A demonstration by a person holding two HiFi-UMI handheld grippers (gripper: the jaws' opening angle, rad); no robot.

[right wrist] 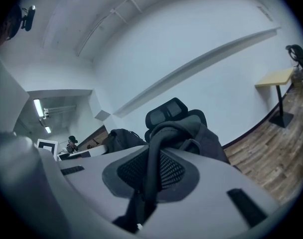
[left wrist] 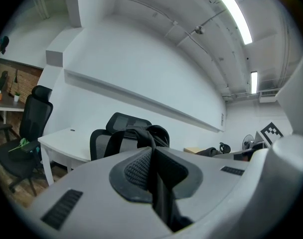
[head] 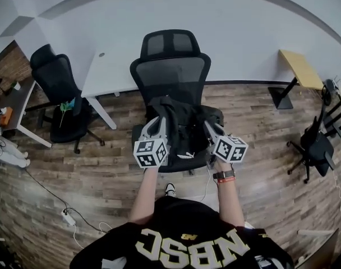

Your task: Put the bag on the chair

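A black bag (head: 180,129) hangs over the seat of a black mesh office chair (head: 171,66) in the middle of the head view. My left gripper (head: 161,122) is shut on one black strap (left wrist: 154,171) of the bag, which runs up between its jaws toward the bag (left wrist: 150,133). On the other side my right gripper (head: 208,125) is shut on a second strap (right wrist: 150,171), with the bag (right wrist: 201,138) bulging beyond it. The chair's headrest (right wrist: 167,110) shows behind the bag. Whether the bag rests on the seat is hidden.
A white desk (head: 106,74) stands behind the chair on the left. Another black chair (head: 61,97) is at far left, a third chair (head: 315,147) at right, and a wooden table (head: 299,69) at back right. A cable and power strip (head: 68,217) lie on the wood floor.
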